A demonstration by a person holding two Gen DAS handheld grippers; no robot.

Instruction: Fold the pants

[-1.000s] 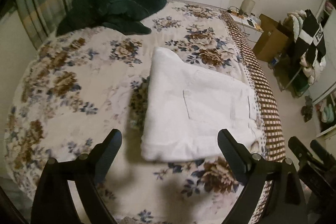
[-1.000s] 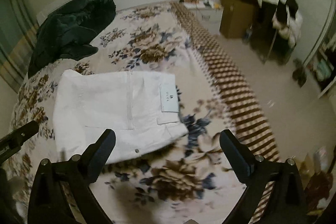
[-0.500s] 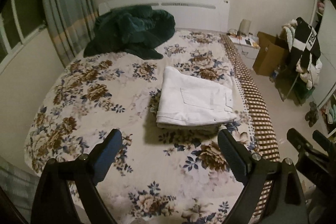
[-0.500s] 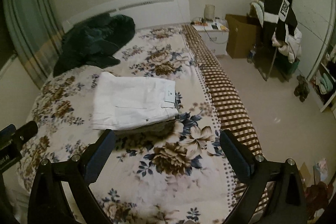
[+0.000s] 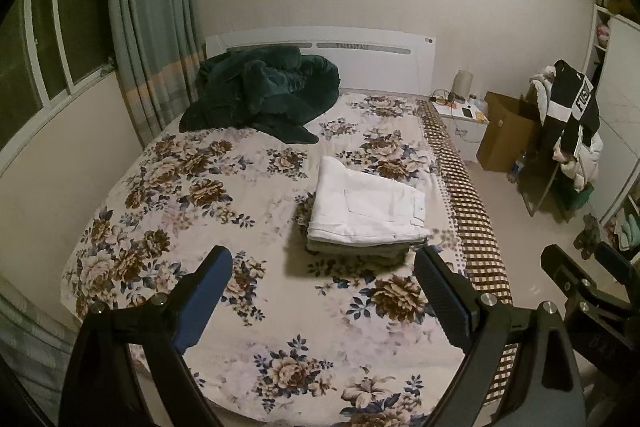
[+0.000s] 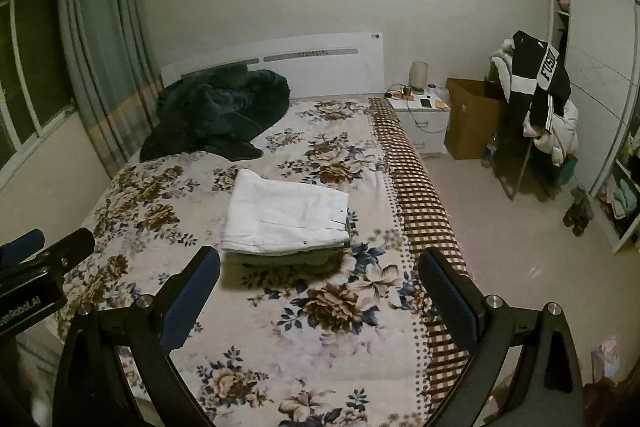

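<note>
White pants (image 5: 366,213) lie folded flat on top of a small stack of folded clothes on the flowered bed (image 5: 208,211), near its right edge. They also show in the right wrist view (image 6: 286,219). My left gripper (image 5: 323,291) is open and empty, held high and well back from the stack. My right gripper (image 6: 320,289) is open and empty too, also far back above the foot of the bed. The right gripper shows at the right edge of the left wrist view (image 5: 588,283), and the left gripper at the left edge of the right wrist view (image 6: 36,259).
A dark green blanket (image 5: 260,91) is heaped at the head of the bed by the white headboard (image 5: 360,55). Curtains (image 5: 152,39) hang left. A nightstand (image 6: 420,117), cardboard box (image 6: 472,115) and a clothes-laden rack (image 6: 540,107) stand right.
Both grippers have pulled up and back from the folded pants, which now look small and far. The pants have stayed on the stack.
</note>
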